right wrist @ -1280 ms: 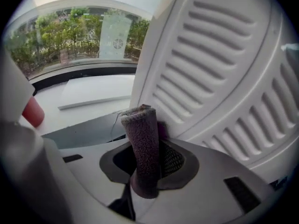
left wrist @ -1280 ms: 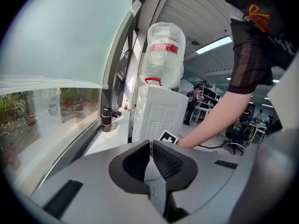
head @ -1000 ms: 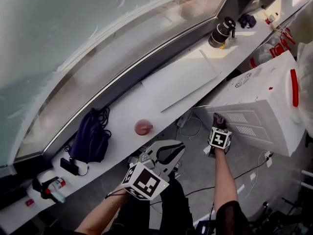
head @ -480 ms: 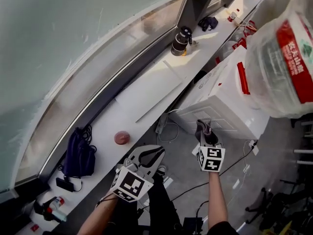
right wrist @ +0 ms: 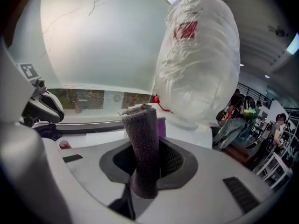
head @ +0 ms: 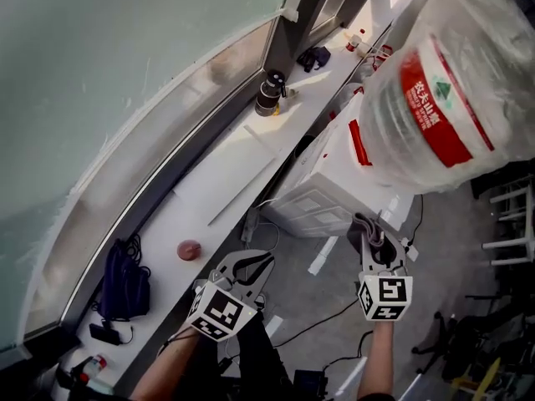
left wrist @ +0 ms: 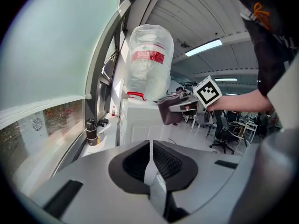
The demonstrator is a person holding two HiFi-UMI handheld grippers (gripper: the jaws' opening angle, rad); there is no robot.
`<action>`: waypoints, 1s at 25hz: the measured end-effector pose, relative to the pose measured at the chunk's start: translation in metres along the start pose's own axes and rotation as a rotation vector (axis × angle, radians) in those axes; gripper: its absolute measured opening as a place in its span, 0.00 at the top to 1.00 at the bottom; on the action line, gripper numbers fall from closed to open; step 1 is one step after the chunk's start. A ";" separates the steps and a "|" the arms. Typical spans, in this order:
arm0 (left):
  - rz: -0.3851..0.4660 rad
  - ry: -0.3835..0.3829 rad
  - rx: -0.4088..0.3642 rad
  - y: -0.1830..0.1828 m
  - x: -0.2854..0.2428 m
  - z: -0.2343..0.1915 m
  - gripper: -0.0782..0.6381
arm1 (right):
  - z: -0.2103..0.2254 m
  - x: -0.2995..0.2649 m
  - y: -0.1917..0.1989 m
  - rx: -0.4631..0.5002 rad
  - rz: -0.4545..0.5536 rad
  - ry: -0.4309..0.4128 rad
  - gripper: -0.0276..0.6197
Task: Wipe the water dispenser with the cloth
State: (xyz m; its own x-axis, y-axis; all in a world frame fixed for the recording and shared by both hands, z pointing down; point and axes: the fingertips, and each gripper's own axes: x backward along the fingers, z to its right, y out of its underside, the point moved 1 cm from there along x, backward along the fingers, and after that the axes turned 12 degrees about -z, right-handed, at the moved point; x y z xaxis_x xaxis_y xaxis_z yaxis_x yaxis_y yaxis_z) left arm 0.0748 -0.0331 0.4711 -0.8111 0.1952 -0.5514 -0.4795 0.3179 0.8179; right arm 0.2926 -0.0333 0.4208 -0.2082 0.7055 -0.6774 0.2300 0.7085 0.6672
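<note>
Beside water dispenser, right claw clamps cloth; flask on sill.

The cloth is a fuzzy, nubby fabric, matt and rough, bunched thick between the jaws of the right gripper. Both gripper bodies are smooth, matt grey plastic. Inside the jaws of the left gripper, the pads look like dark, finely ribbed rubber. The water dispenser has a smooth white cabinet with a slight sheen. The water bottle on it is wrapped in crinkled, translucent plastic film that catches the light. The window ledge is smooth, matt white.
</note>
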 end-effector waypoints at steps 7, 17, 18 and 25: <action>0.016 0.001 -0.001 -0.009 0.003 0.003 0.85 | 0.020 -0.007 -0.016 0.033 0.008 0.040 0.80; 0.001 -0.044 0.054 0.017 -0.001 -0.005 0.85 | -0.007 -0.078 0.038 0.011 -0.106 0.014 0.80; 0.000 -0.048 0.060 0.020 -0.001 -0.005 0.85 | -0.009 -0.087 0.045 0.004 -0.117 0.009 0.80; -0.018 -0.073 0.101 0.042 -0.012 -0.009 0.85 | -0.027 -0.150 0.102 -0.046 -0.206 0.024 0.79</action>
State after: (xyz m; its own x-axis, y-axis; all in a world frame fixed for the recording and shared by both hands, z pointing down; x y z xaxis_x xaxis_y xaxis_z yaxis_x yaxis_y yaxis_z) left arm 0.0613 -0.0304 0.5129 -0.7744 0.2548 -0.5791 -0.4543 0.4131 0.7893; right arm 0.3215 -0.0662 0.5991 -0.2687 0.5458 -0.7936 0.1371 0.8372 0.5294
